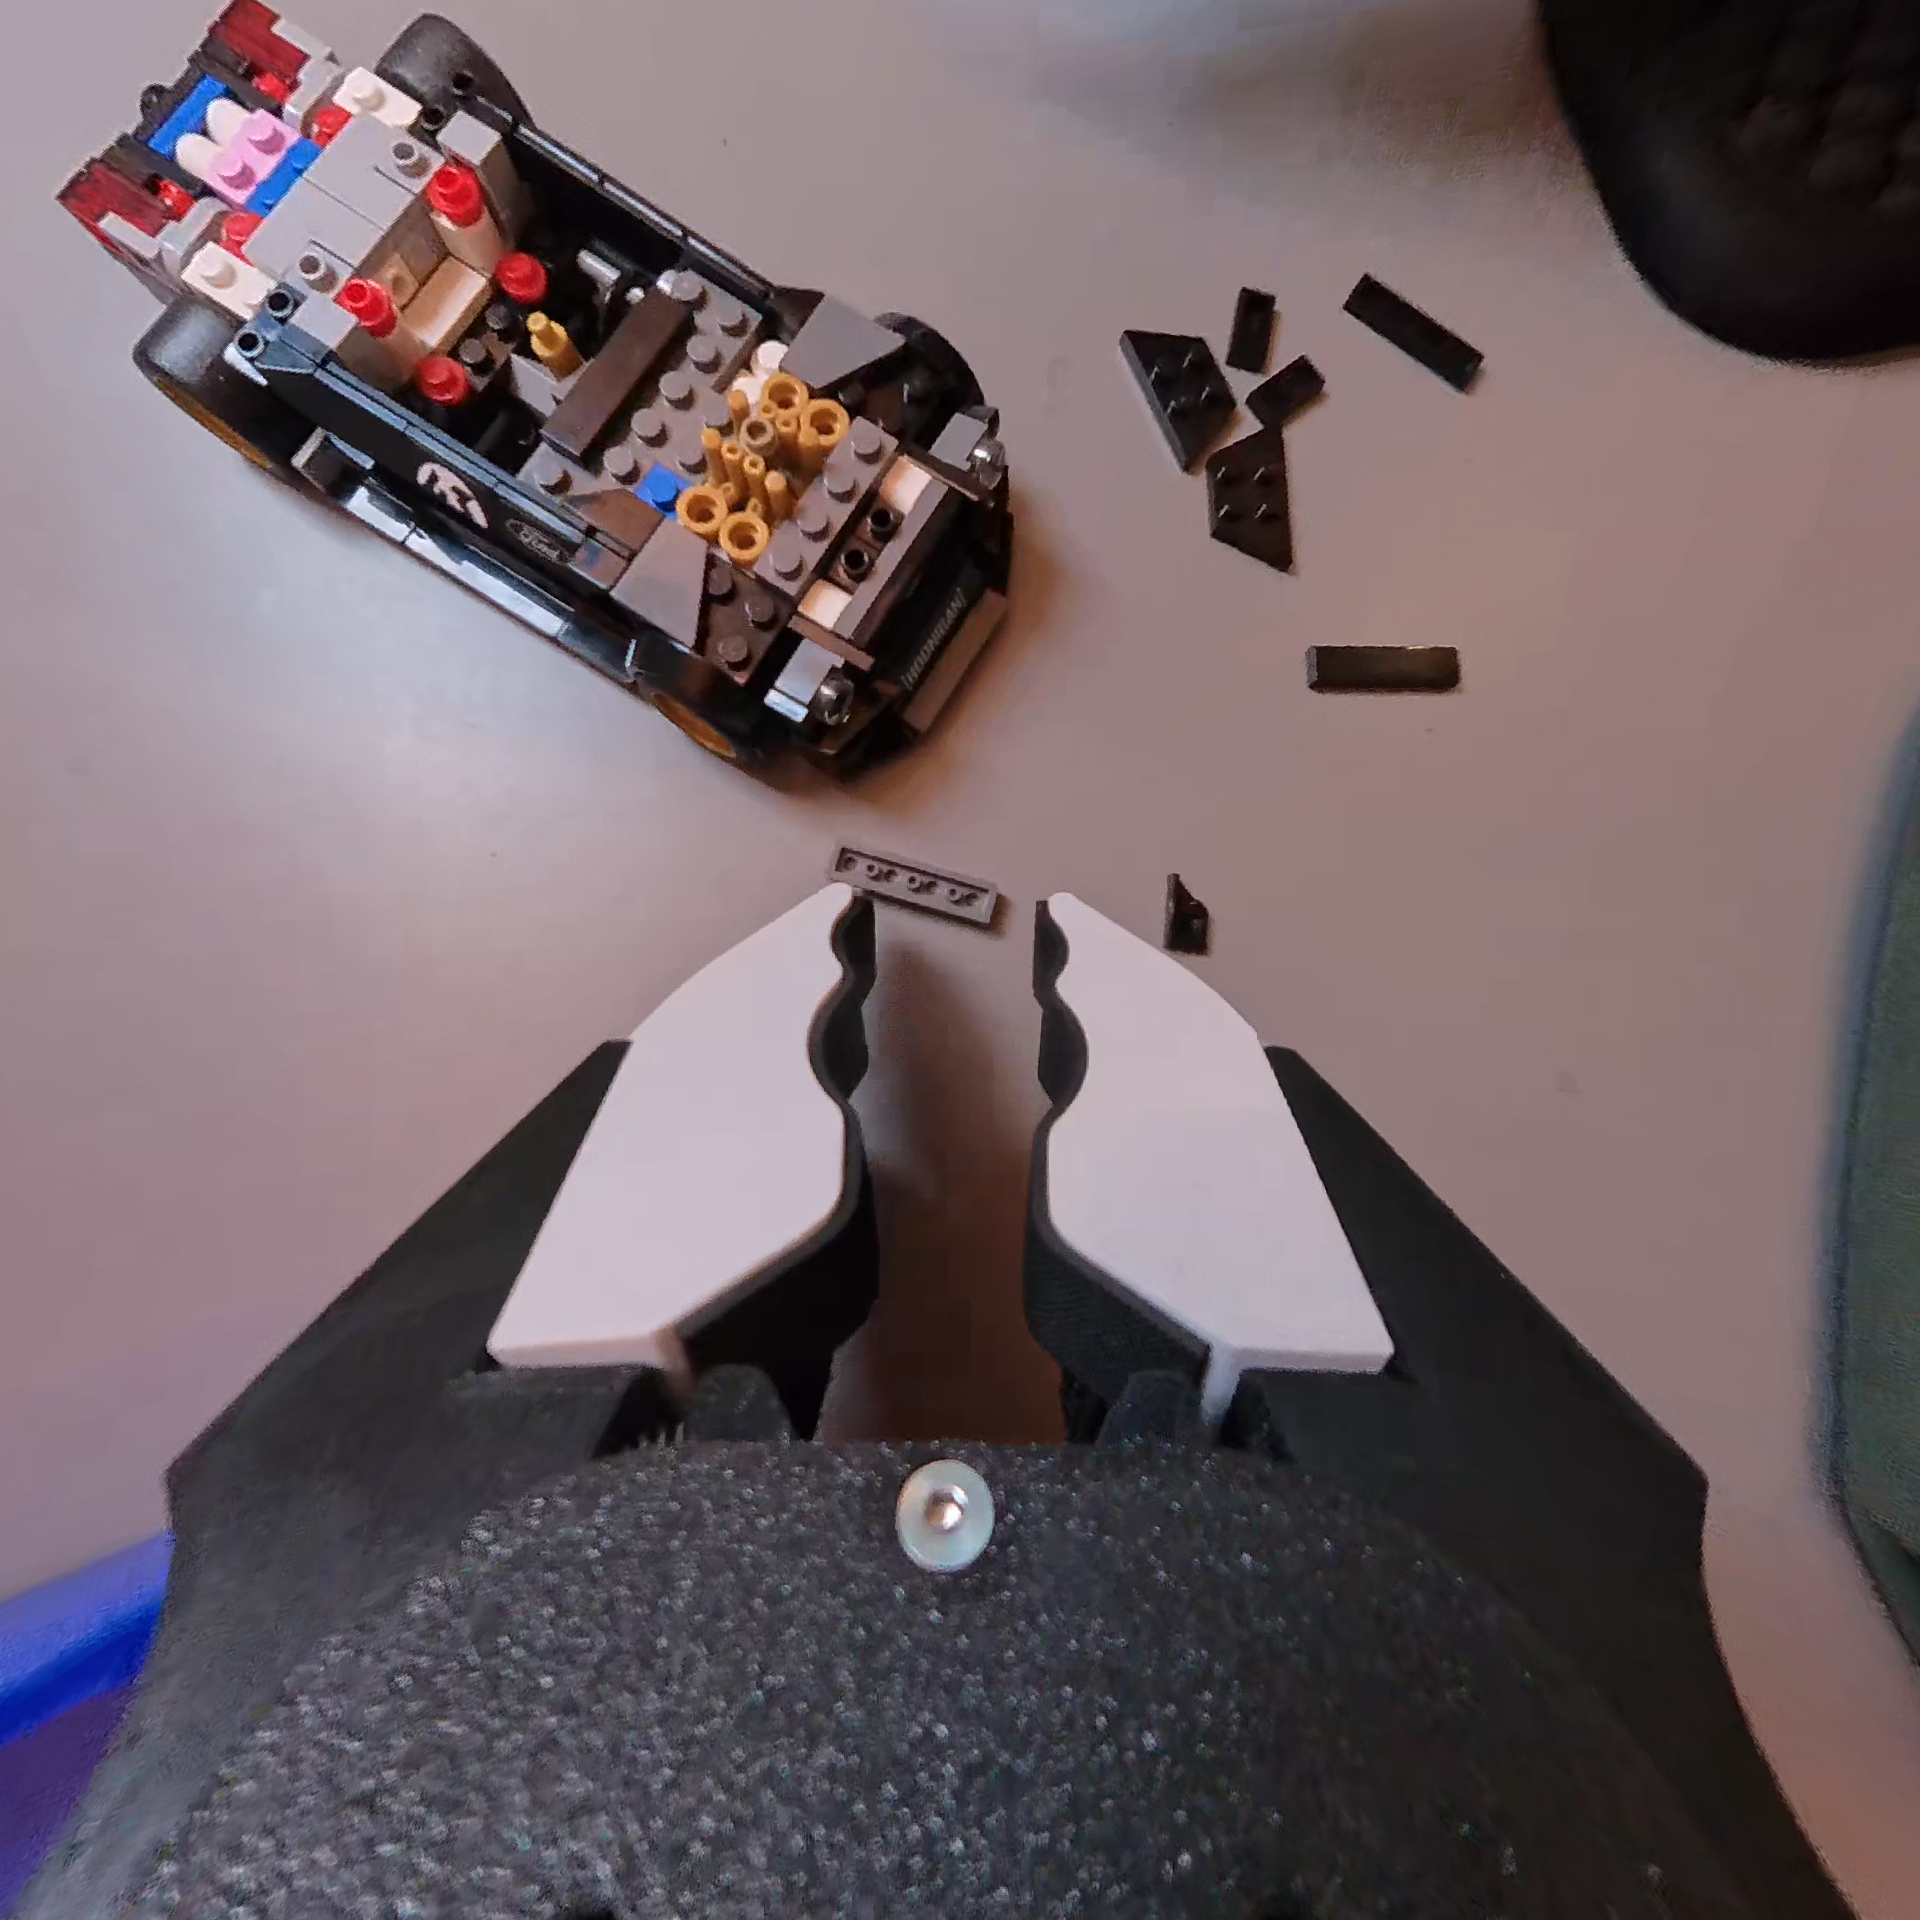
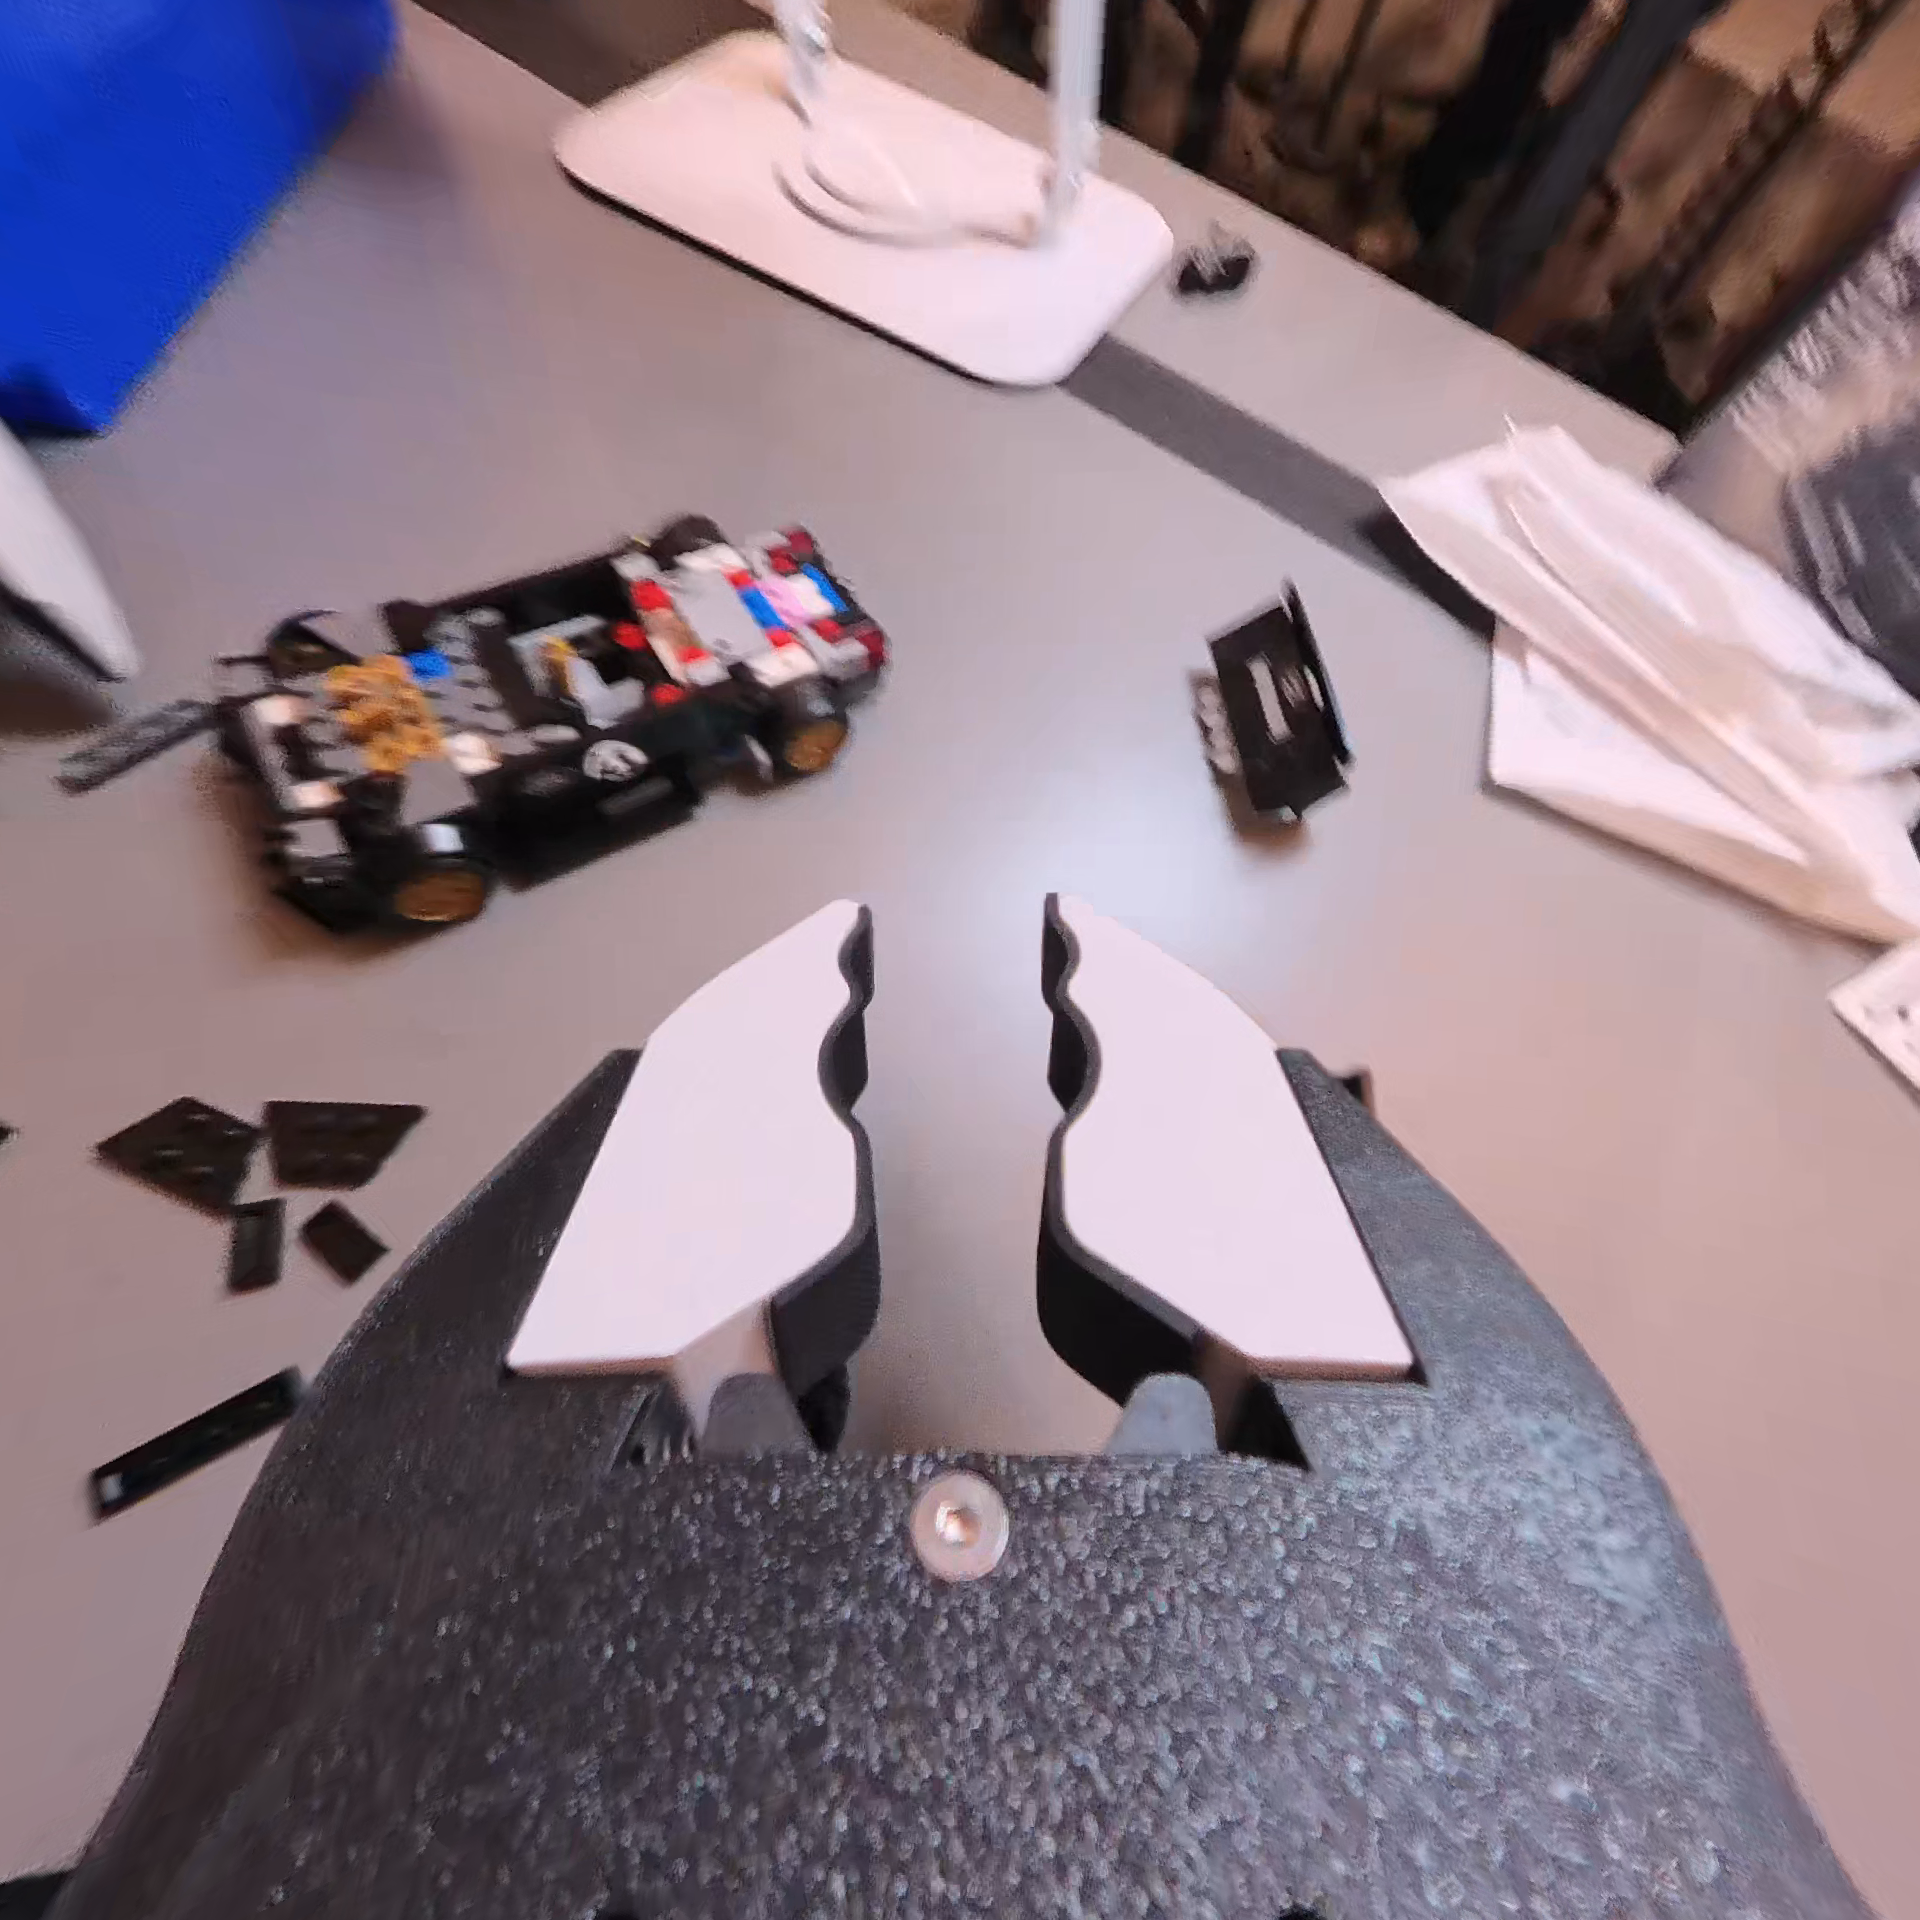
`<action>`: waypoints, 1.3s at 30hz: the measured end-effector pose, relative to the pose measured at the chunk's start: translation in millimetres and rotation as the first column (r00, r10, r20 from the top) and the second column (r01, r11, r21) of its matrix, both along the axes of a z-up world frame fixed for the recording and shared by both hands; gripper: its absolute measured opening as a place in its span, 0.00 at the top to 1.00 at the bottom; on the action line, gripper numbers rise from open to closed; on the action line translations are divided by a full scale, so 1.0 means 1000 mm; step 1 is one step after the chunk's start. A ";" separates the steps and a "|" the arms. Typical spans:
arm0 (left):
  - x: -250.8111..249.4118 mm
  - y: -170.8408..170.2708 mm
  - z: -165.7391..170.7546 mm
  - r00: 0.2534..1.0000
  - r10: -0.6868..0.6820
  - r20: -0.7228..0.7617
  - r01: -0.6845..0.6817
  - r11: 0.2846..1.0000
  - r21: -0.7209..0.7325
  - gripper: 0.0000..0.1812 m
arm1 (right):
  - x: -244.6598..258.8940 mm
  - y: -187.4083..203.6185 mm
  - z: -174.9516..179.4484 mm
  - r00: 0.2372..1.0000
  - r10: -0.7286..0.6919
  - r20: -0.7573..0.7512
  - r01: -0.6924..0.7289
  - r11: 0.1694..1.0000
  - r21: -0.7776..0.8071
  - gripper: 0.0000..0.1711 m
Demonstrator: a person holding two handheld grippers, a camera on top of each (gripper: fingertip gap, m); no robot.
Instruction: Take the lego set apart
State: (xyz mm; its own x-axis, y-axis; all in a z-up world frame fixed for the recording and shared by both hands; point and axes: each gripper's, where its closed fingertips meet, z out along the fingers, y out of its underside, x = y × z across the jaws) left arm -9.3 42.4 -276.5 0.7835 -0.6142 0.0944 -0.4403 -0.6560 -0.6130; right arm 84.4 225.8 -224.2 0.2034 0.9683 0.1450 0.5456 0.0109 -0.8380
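Note:
A partly stripped black lego car (image 1: pixel 561 395) with grey, red, blue and gold pieces showing stands on the grey table at the upper left. My left gripper (image 1: pixel 951 906) is open and empty, its tips just short of a thin dark grey plate (image 1: pixel 920 878) lying on the table. A small black piece (image 1: pixel 1187 914) lies to its right. Several loose black plates and tiles (image 1: pixel 1247 436) lie right of the car. In the blurred right wrist view the car (image 2: pixel 540 717) is ahead to the left. My right gripper (image 2: pixel 956 914) is open and empty above bare table.
A black roof section (image 2: pixel 1278 717) lies apart ahead right. Loose black plates (image 2: pixel 260 1153) lie at left. A white lamp base (image 2: pixel 883 208) stands at the back, white papers (image 2: pixel 1683 665) at right, something blue (image 2: pixel 156 156) at far left. A dark object (image 1: pixel 1766 156) is at top right. Some 20 centimeters of space lies between my two pairs of fingers. My left tips are about 30 centimeters from the black roof section (image 2: pixel 1278 717), my right tips only 12 centimeters.

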 end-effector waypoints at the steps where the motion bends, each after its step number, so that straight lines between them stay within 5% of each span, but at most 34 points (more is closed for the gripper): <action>1: 0.000 0.002 -0.002 1.000 0.011 -0.010 -0.011 1.000 0.002 0.83 | -0.004 -0.007 0.003 0.999 0.032 -0.016 -0.031 0.999 0.016 0.82; 8: 0.000 0.012 -0.010 0.995 0.100 -0.026 -0.100 0.995 0.003 0.87 | -0.014 -0.034 -0.004 0.986 0.165 0.020 -0.166 0.985 0.050 0.85; 10: 0.002 0.009 -0.011 0.997 0.064 -0.032 -0.064 0.998 0.001 0.95 | -0.014 -0.041 -0.006 0.978 0.210 0.014 -0.211 0.977 0.025 0.87; 17: 0.016 0.005 0.000 0.996 -0.008 0.094 0.007 1.000 0.008 0.96 | -0.015 -0.053 -0.002 0.962 0.271 -0.017 -0.271 0.962 0.005 0.89; 24: 0.037 0.014 0.024 0.994 -0.107 0.025 0.097 0.961 0.259 0.96 | -0.021 -0.132 0.005 0.825 0.555 -0.101 -0.564 0.817 -0.122 0.89; 30: 0.056 0.012 0.035 0.984 -0.163 -0.065 0.176 0.907 0.383 0.95 | -0.033 -0.166 -0.003 0.787 0.601 -0.140 -0.614 0.745 -0.260 0.89; 39: 0.057 0.010 0.039 0.984 -0.172 0.036 0.148 0.920 0.364 0.94 | -0.035 -0.171 -0.001 0.769 0.626 -0.132 -0.639 0.756 -0.141 0.95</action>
State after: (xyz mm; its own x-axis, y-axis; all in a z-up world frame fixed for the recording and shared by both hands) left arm 47.2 52.9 -237.4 0.6715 -0.7332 -0.1074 -0.4714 -0.3109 -0.8253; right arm 49.7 54.8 -225.1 -0.4612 0.8870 -0.0214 0.4032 0.1881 -0.8956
